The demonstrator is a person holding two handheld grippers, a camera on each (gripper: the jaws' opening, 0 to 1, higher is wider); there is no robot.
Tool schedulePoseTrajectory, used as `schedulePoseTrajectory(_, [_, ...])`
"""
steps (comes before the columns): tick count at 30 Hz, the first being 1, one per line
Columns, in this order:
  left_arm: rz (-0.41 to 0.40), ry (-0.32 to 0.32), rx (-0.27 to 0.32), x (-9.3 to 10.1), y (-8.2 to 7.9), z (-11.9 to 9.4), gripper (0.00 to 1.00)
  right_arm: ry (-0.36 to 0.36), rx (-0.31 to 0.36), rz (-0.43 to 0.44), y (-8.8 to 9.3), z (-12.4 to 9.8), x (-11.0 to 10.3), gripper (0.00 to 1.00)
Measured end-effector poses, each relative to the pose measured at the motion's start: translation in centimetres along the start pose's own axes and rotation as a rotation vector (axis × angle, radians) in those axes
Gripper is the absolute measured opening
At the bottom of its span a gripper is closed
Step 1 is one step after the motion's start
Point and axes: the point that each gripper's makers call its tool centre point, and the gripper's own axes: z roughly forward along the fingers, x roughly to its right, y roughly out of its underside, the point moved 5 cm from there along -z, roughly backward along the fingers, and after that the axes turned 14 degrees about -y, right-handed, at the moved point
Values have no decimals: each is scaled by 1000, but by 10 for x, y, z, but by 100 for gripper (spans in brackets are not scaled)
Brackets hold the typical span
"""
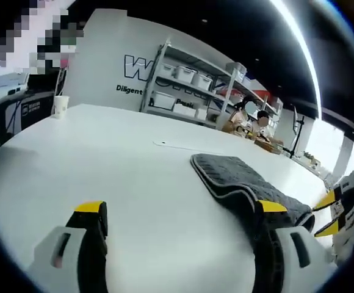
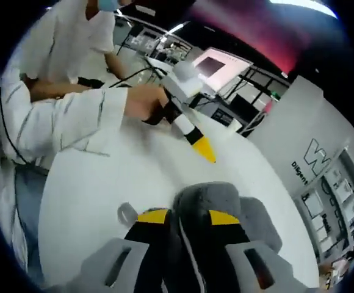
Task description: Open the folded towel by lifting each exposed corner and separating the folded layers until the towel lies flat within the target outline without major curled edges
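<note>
A folded grey towel [image 1: 247, 183] is seen lying on the white table [image 1: 104, 159] in the left gripper view, toward the table's far right part, with its folded edges piped in a lighter trim. The left gripper [image 1: 183, 213] is held low over the table with its yellow-tipped jaws spread wide apart; nothing is held between them, though the right-hand jaw overlaps the near end of the towel, and whether it touches the fabric cannot be told. At the right edge of that view the yellow tips of the other gripper are seen just beside the towel's near end. In the right gripper view, the right gripper [image 2: 189, 218] is closed on a raised fold of the towel [image 2: 207, 198], the grey cloth being pinched between the two yellow-tipped jaws and bulging above them. Beyond it, the left gripper [image 2: 192, 137] is held in a person's hand [image 2: 146, 104] over the table [image 2: 91, 189], a white sleeve [image 2: 61, 116] reaching in from the left.
</note>
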Motion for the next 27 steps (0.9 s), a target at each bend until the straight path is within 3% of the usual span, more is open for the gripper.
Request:
schedulePoseTrajectory(3, [0, 5, -3, 1, 0, 0, 99, -9, -38, 43, 4, 18, 4, 17])
schedulePoseTrajectory(6, [5, 7, -4, 1, 0, -1, 99, -36, -34, 124, 7, 30, 6, 15])
schedulePoseTrajectory(14, [0, 8, 4, 2, -2, -2, 99, -32, -108, 203, 17, 54, 14, 10])
schedulePoseTrajectory(17, [-4, 6, 8, 2, -3, -2, 99, -39, -102, 246, 18, 54, 17, 9])
schedulePoseTrajectory(24, [-9, 6, 7, 2, -3, -2, 99, -53, -135, 250, 17, 56, 17, 0])
schedulePoseTrajectory(27, [-13, 4, 5, 1, -3, -2, 99, -50, -118, 325, 18, 55, 16, 0])
